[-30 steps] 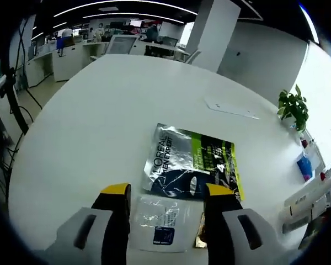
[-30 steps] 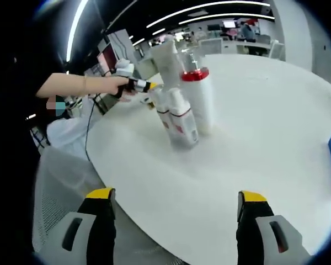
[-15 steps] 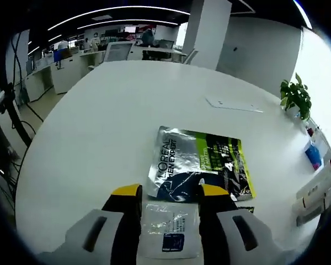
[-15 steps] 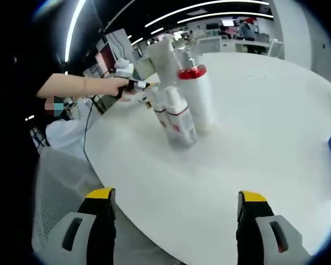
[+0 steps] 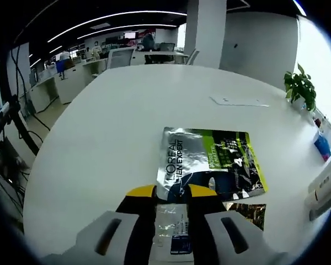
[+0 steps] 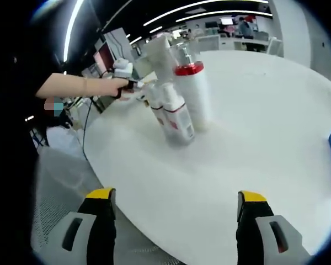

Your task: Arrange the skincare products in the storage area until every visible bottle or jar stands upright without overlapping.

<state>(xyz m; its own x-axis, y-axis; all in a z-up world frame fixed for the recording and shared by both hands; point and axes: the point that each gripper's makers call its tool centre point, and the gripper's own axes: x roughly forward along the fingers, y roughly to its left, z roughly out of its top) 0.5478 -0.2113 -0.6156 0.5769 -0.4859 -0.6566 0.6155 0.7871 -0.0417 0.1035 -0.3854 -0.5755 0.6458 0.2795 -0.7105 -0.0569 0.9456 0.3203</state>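
Left gripper view has the left gripper pinched nearly closed on a clear sachet, just ahead a "L'OREAL MEN EXPERT" pouch; right gripper gapes wide, empty.

Grey tongs with yellow-capped black fingers.

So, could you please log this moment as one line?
left gripper: jaws closing on clear sachet | right gripper: open, idle | bottles: upright

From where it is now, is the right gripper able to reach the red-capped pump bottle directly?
Probably yes. The right gripper is open, and only bare white table lies between it and the red-capped pump bottle. Smaller bottles stand close beside it, which might crowd the grasp.
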